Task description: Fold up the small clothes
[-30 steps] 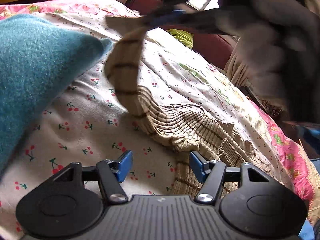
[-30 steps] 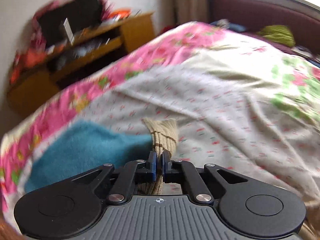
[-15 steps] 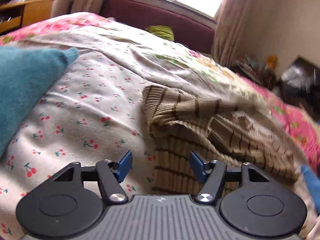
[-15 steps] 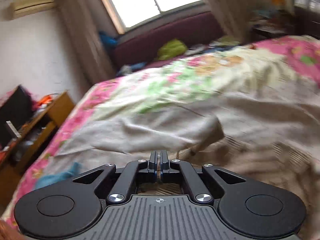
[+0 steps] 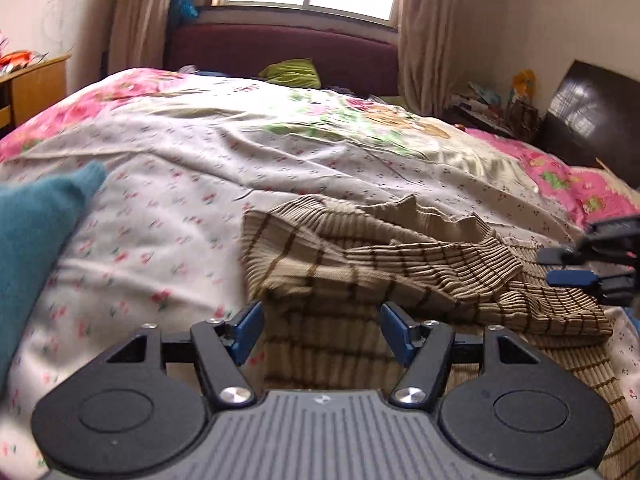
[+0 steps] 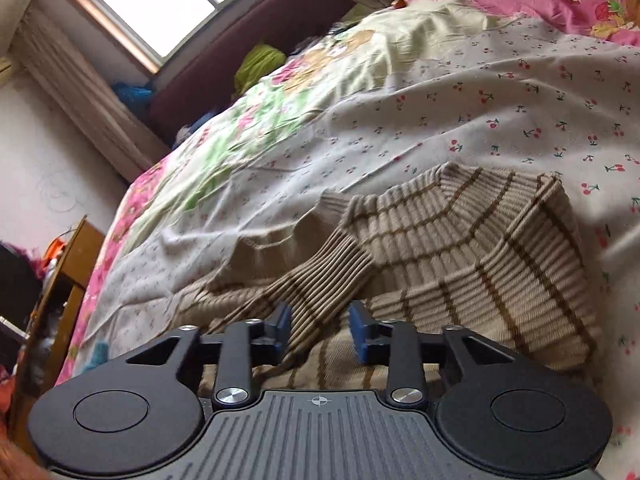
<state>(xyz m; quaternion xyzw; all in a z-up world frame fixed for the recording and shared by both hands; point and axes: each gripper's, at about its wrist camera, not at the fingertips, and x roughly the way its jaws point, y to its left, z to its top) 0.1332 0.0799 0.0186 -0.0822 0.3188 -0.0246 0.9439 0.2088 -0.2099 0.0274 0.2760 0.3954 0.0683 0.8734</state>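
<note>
A tan ribbed sweater with brown stripes lies on the bed, both sleeves folded across its body. It also shows in the right wrist view. My left gripper is open and empty just above the sweater's near left part. My right gripper is open and empty, its fingers either side of the folded sleeve cuff. The right gripper also shows at the right edge of the left wrist view.
A teal knit garment lies on the bed at the left. The bedspread is white with cherries and pink floral borders. A maroon bench and window stand beyond; a wooden desk stands beside the bed.
My right gripper carried the sleeve across the sweater, then opened and let it go. The sleeve now lies folded on the body. My left gripper stayed open.
</note>
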